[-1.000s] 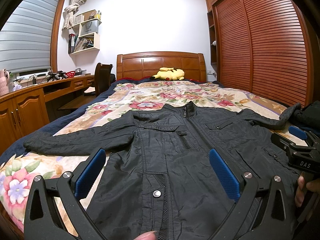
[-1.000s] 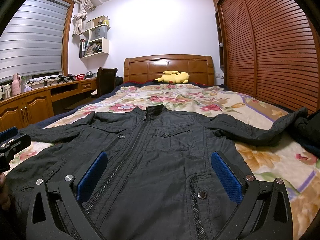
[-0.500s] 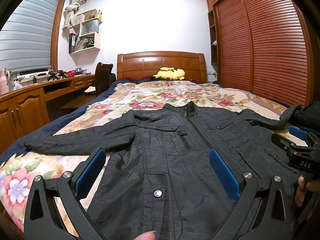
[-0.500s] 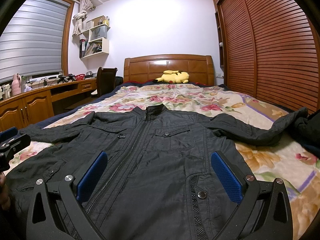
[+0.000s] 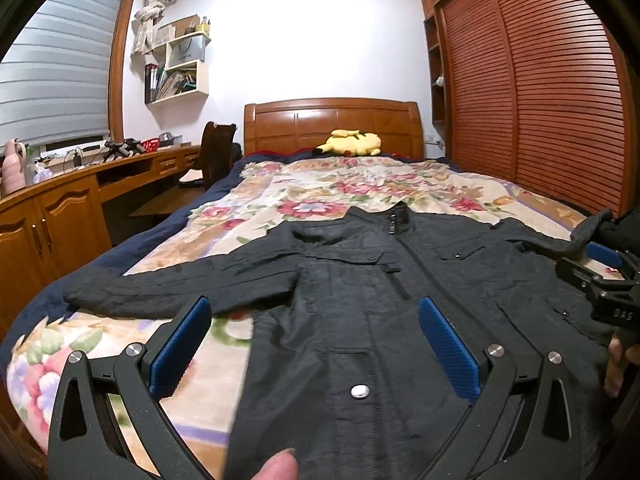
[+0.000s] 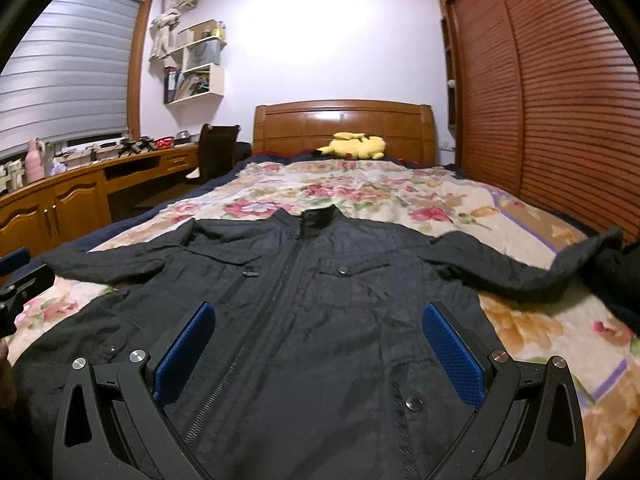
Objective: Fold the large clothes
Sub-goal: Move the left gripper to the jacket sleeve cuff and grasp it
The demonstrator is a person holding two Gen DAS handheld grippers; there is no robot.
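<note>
The bed (image 5: 120,264), under a floral bedspread (image 5: 360,184), carries a black zip-front jacket (image 5: 360,288) laid face up, collar toward the wooden headboard (image 5: 332,120), both sleeves spread sideways and the hem nearest the cameras. No fold appears made yet, so the step in hand is judged to be the first grasp for a fold.

To do it well, each gripper should pinch a single clean edge, at the hem corner or where a sleeve (image 5: 172,284) meets the body, taking both layers of the slick fabric so that the front does not slide off the back. The fold should then be carried low and evenly, keeping the zipper (image 6: 276,292) line straight.

The left gripper (image 5: 314,336) hovers over the jacket's lower left front with its blue pads spread wide and nothing between them; the right gripper (image 6: 318,340) hovers likewise over the lower middle, jaws apart and empty.

The left wrist view shows the whole left sleeve, the right gripper's body at the frame edge, and a fingertip at the bottom. The right wrist view shows what that one crops: the right sleeve (image 6: 520,268) running toward a dark garment (image 6: 616,280) at the bed's edge. Both show the yellow plush toy (image 6: 356,146) by the headboard.
</note>
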